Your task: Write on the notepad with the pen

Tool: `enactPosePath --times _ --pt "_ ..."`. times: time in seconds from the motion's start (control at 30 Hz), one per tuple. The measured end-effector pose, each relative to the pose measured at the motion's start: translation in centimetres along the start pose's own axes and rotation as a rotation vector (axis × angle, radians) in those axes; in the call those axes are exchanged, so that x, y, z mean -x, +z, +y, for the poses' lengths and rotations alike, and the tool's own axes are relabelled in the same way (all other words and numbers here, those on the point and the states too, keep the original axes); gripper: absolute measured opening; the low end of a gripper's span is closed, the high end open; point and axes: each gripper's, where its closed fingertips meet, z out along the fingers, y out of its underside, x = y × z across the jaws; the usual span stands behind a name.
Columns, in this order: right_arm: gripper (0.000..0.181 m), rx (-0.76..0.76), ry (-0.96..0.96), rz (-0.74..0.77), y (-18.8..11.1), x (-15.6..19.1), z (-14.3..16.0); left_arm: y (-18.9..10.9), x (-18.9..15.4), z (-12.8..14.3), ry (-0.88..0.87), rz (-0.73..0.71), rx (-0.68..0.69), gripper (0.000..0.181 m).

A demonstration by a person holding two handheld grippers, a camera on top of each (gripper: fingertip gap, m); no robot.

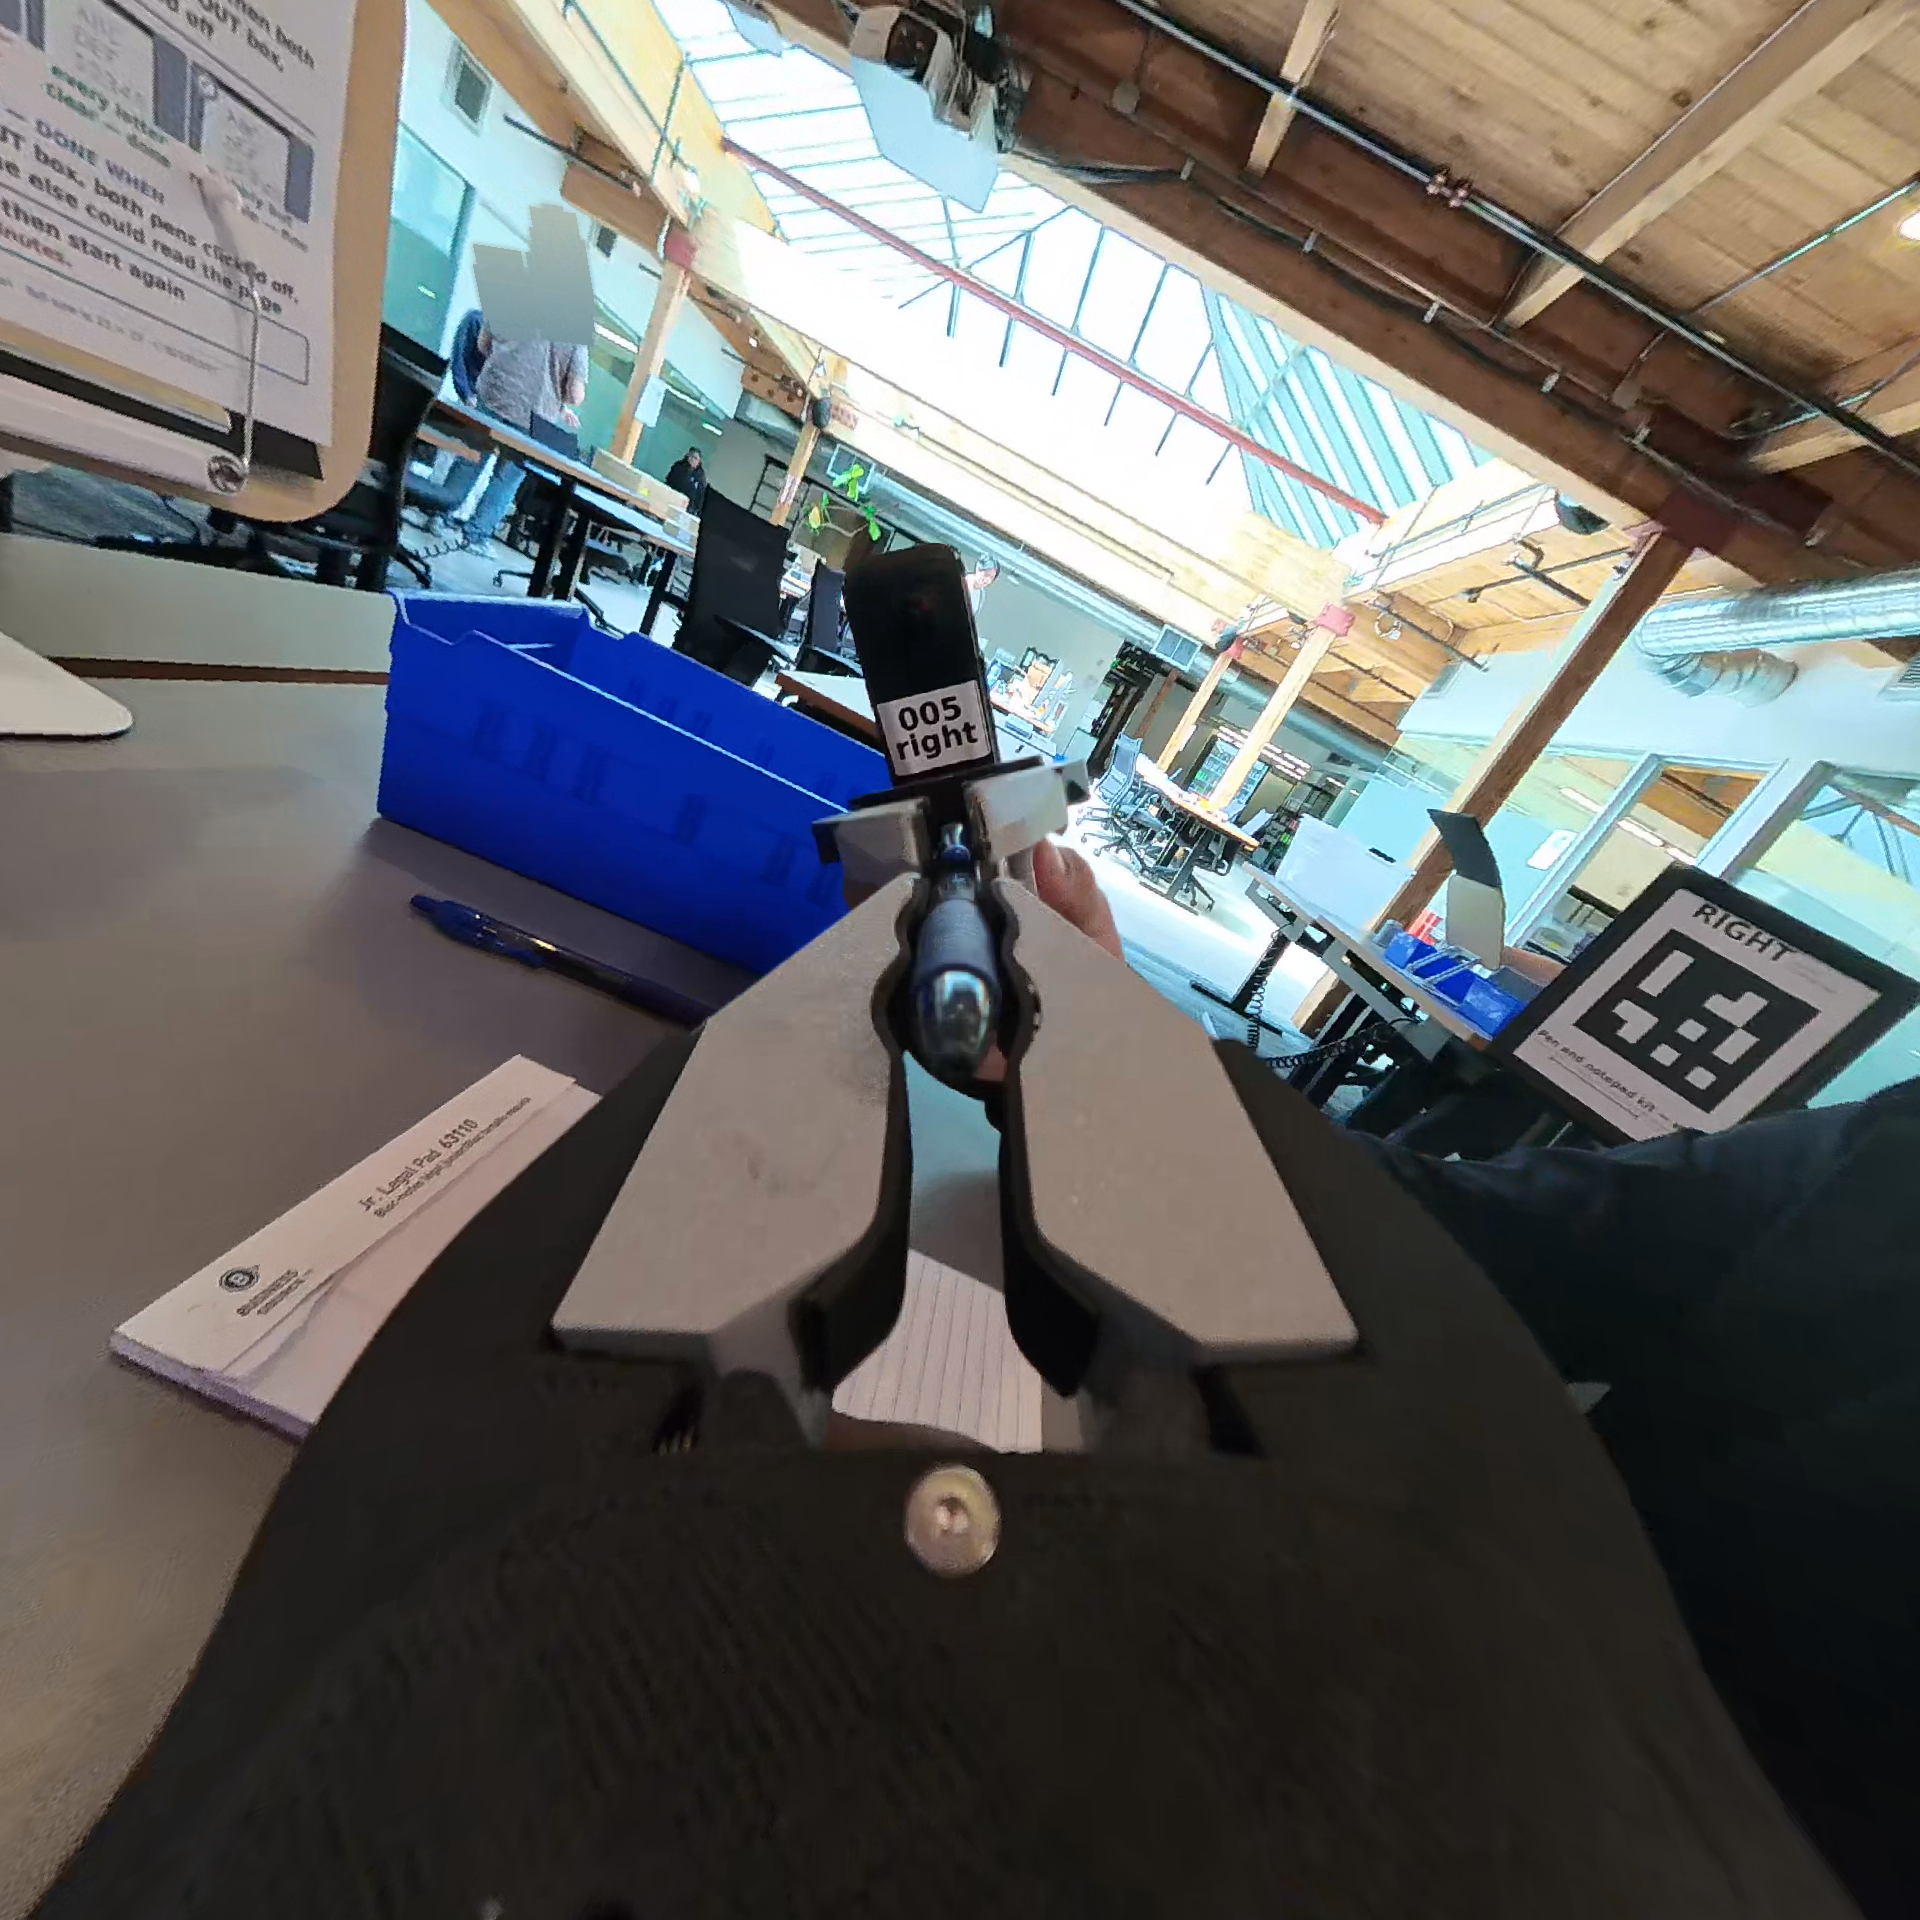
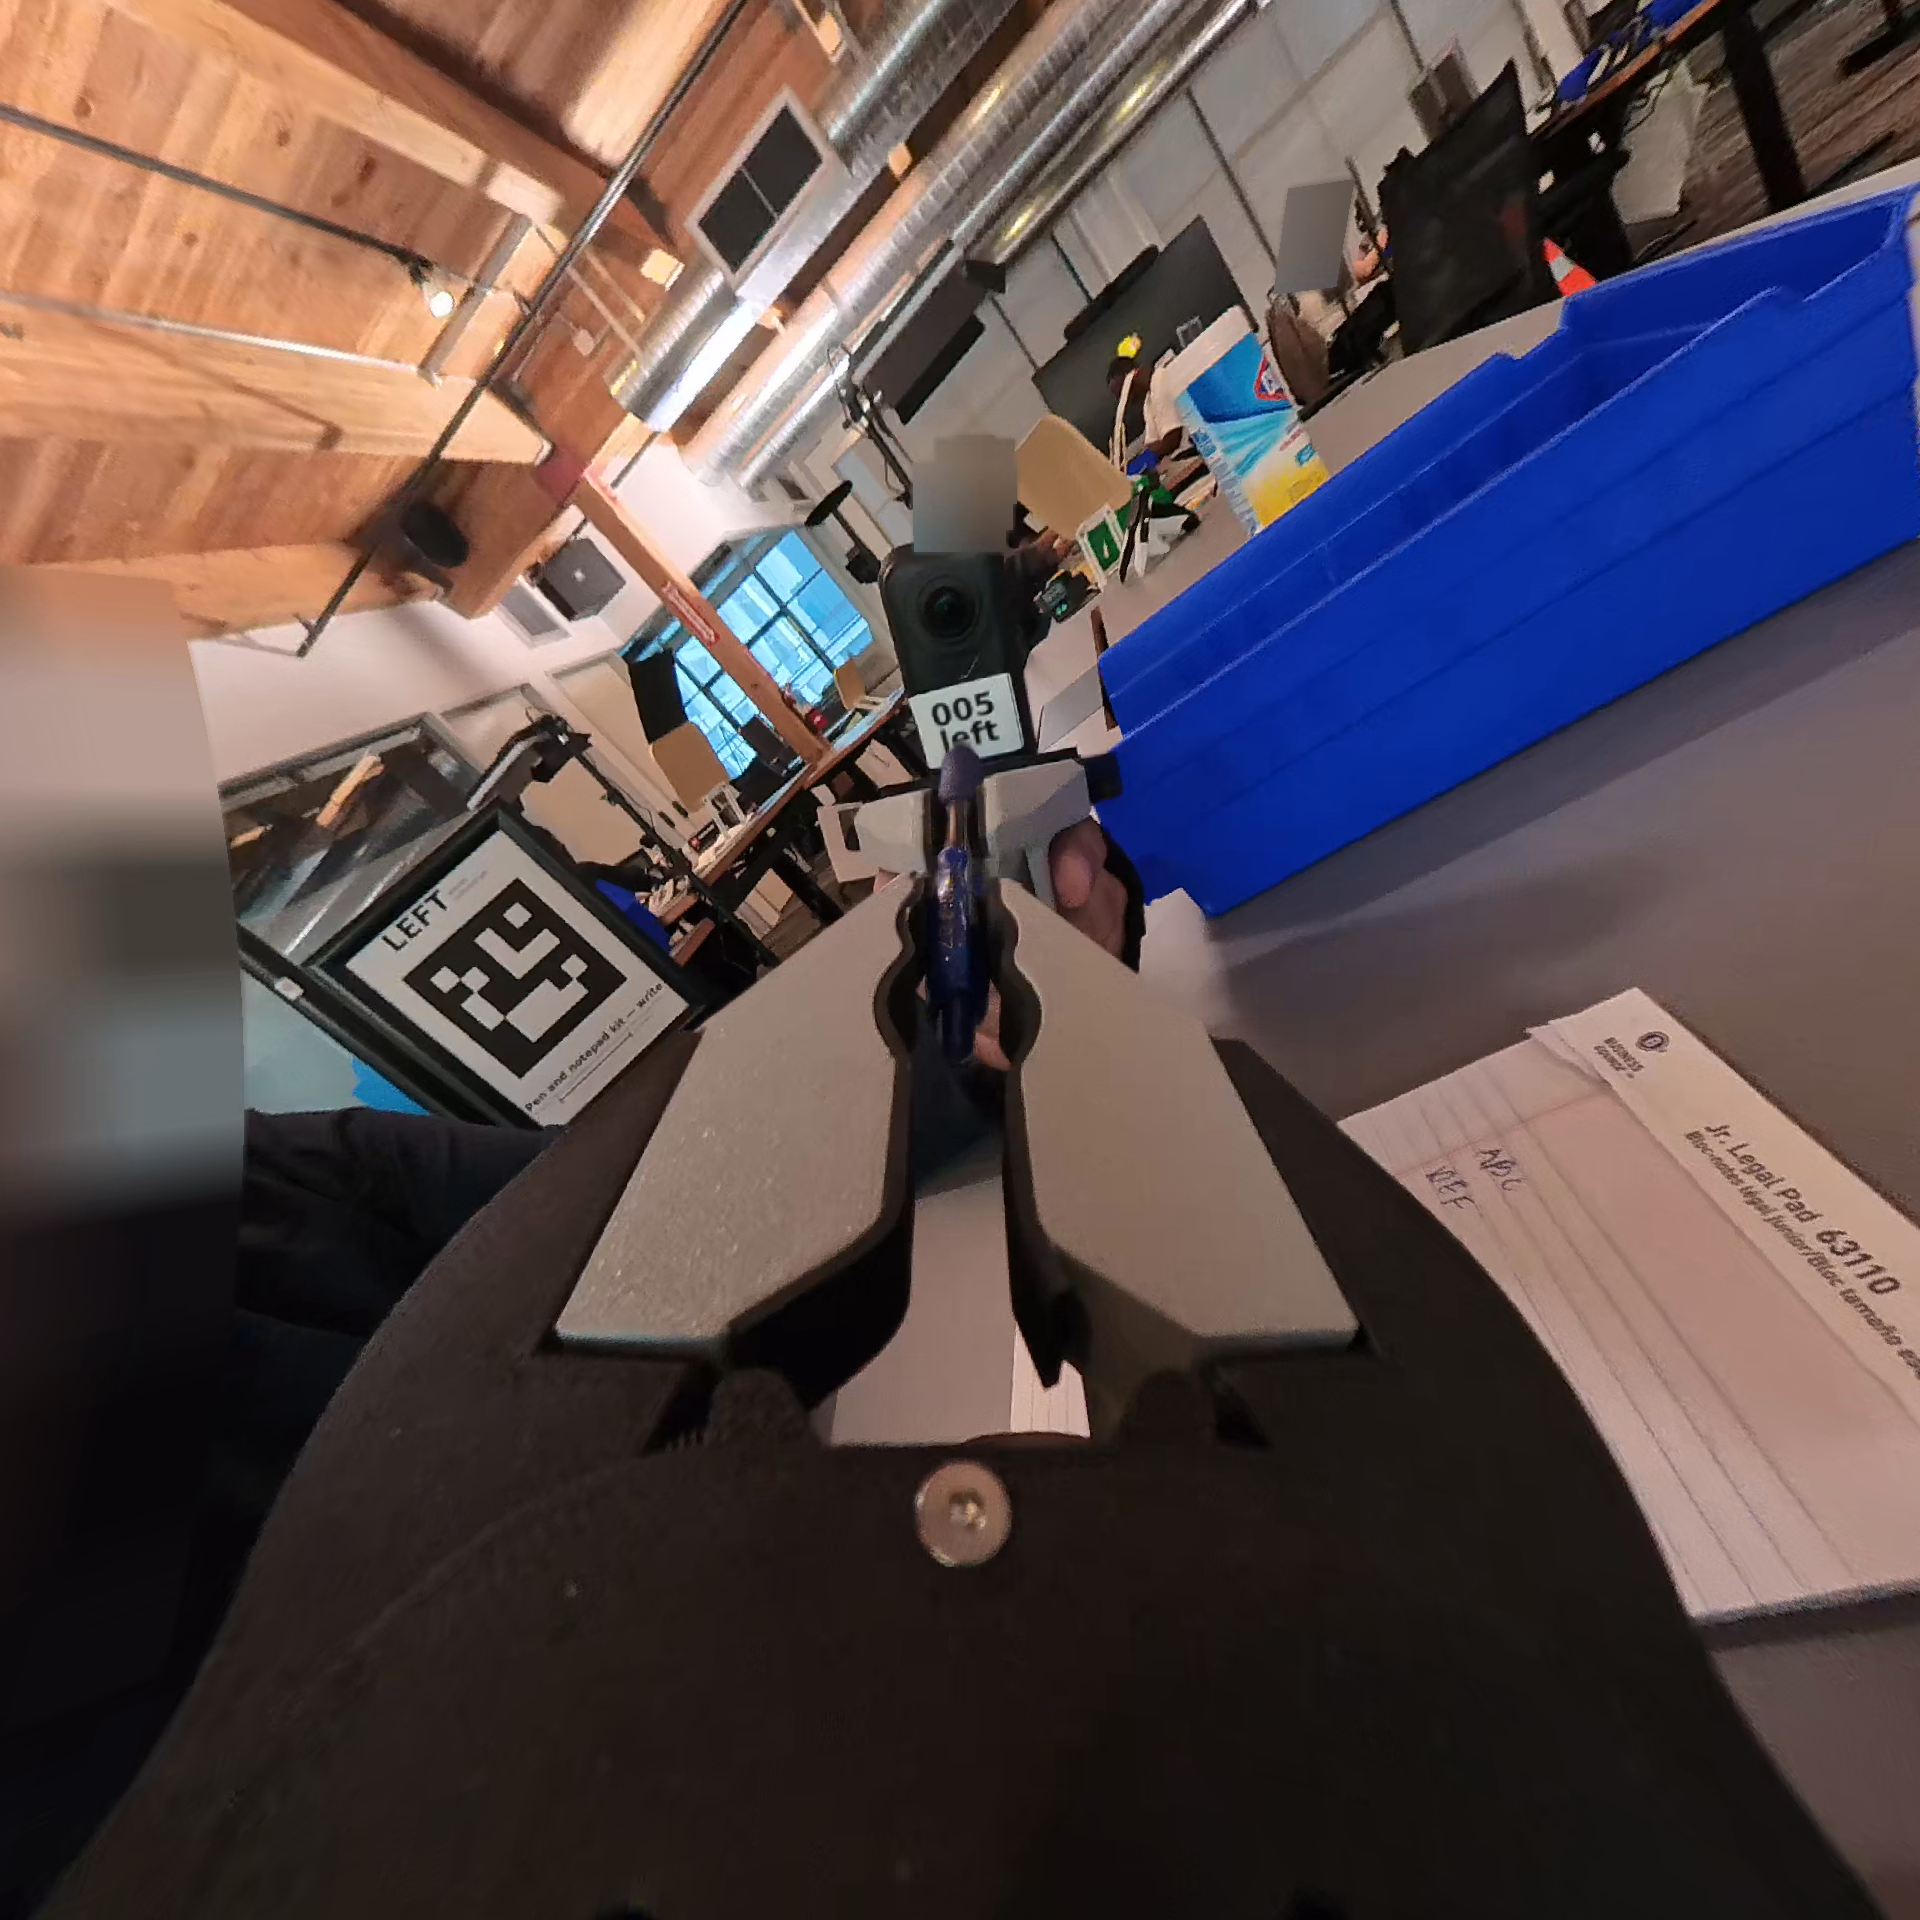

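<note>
Left gripper: the left gripper point(image 1: 956, 997) is closed on the tip end of the pen point(image 1: 951, 987), and the shiny metal cone points back at its own camera.
Right gripper: the right gripper point(image 2: 961, 987) is closed on the other end of the same pen point(image 2: 956, 935), where the clip and the push button are.
How they meet: the two grippers face each other nose to nose, with the pen stretched between them in the air.
Notepad: the notepad point(image 2: 1662, 1299) lies flat on the grey table point(image 2: 1558, 831), just below and to the right of the right gripper. A few marks are at the top of its page, and the lined paper lower down is bare.
Second pen: another blue pen point(image 1: 540, 951) lies on the table, ahead and to the left of the left gripper, in front of the blue bin point(image 1: 582, 758).
Step in hand: it looks like the pen is being passed or turned so one gripper can write with it.
How to do it well: one gripper should keep squeezing until the other one has a firm hold. Only then should it let go.
Good hold: the writing gripper wants the pen low, near the tip, with the tip poking out and pointing down at the page.
Watch out: the pen is round and smooth, so it may slip or spin.
</note>
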Motion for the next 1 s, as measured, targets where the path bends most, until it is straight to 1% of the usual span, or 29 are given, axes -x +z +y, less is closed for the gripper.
enactPosePath --times 0.2,0.37,0.57,0.63,0.77,0.87,1.0 --pt "0.006 -0.056 -0.052 0.029 -0.6 0.1 -1.1 0.6 0.0 1.3 0.015 -0.005 0.069 0.008" --pt "0.007 -0.048 -0.054 -0.010 -0.3 0.7 -0.8 0.4 -0.3 0.8 -0.011 0.022 0.040 0.008" --pt "0.013 -0.040 -0.114 -0.008 1.0 1.2 -0.3 0.8 -0.6 1.1 -0.021 0.037 0.046 0.008" --pt "0.010 -0.031 -0.145 0.002 1.5 1.3 0.0 1.1 -0.8 1.3 -0.026 0.046 0.050 0.008" --pt "0.013 -0.050 -0.187 -0.017 2.4 2.0 0.1 1.4 -1.3 1.4 -0.035 0.073 0.046 0.008" --pt "0.013 -0.035 -0.215 -0.021 2.9 2.2 0.6 1.6 -1.6 1.5 -0.029 0.086 0.046 0.008" --pt "0.010 -0.025 -0.262 0.007 3.0 2.1 0.8 1.7 -1.7 1.6 -0.024 0.090 0.047 0.008"
